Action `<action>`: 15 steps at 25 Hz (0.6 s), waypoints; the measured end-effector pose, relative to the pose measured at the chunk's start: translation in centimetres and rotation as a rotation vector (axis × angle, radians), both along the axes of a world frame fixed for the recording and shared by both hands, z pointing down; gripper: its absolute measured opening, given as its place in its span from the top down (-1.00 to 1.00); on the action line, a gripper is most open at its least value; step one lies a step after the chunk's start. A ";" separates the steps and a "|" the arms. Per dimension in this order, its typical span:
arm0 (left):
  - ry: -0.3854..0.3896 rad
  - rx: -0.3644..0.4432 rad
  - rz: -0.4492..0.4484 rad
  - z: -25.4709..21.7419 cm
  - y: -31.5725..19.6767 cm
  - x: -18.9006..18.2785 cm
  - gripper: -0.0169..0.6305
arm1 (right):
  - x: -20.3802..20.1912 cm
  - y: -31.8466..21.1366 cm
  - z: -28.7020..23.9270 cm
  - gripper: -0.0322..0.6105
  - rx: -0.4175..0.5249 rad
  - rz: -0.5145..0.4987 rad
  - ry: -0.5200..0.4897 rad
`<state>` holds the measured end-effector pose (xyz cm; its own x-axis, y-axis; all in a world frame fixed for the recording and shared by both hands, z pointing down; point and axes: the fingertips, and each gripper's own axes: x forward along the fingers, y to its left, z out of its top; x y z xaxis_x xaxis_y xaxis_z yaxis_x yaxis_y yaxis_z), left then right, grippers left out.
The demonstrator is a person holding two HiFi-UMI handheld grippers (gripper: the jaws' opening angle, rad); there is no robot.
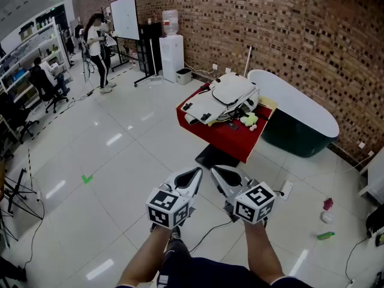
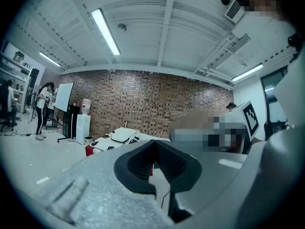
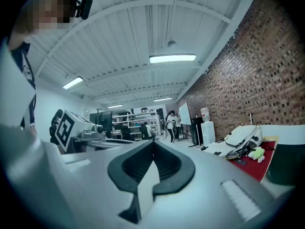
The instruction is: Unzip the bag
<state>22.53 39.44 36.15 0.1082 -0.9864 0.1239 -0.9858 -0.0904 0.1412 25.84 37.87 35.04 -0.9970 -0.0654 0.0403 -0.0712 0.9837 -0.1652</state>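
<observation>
A white bag (image 1: 221,99) with dark straps lies on a red-topped table (image 1: 225,135) some way ahead of me. It shows small at the left in the left gripper view (image 2: 118,137) and at the right in the right gripper view (image 3: 240,138). Both grippers are held side by side low in the head view, far short of the table. My left gripper (image 1: 193,174) is shut with nothing in it, its black pads meeting (image 2: 153,147). My right gripper (image 1: 217,172) is shut and empty too (image 3: 153,146).
A dark green tub with a white rim (image 1: 300,116) stands right of the table. A water dispenser (image 1: 171,50) and a whiteboard (image 1: 125,17) stand by the brick wall. People (image 1: 97,47) work at the far left. Small items (image 1: 326,218) lie on the floor at right. A cable (image 1: 207,236) runs by my feet.
</observation>
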 end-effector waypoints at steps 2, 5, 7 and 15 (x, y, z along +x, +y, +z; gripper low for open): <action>0.005 -0.008 0.006 0.4 -1.3 -0.9 0.94 | -0.9 -1.3 0.3 0.89 -0.002 0.008 0.010; 0.013 -0.009 0.021 0.8 -3.5 -2.6 0.94 | -2.5 -3.4 0.8 0.89 -0.003 0.026 0.028; 0.020 -0.008 0.033 1.0 -5.0 -4.1 0.94 | -4.0 -4.9 1.2 0.89 -0.004 0.039 0.040; 0.054 -0.033 0.121 2.3 -12.1 -11.0 0.94 | -10.4 -11.5 2.4 0.89 -0.019 0.125 0.111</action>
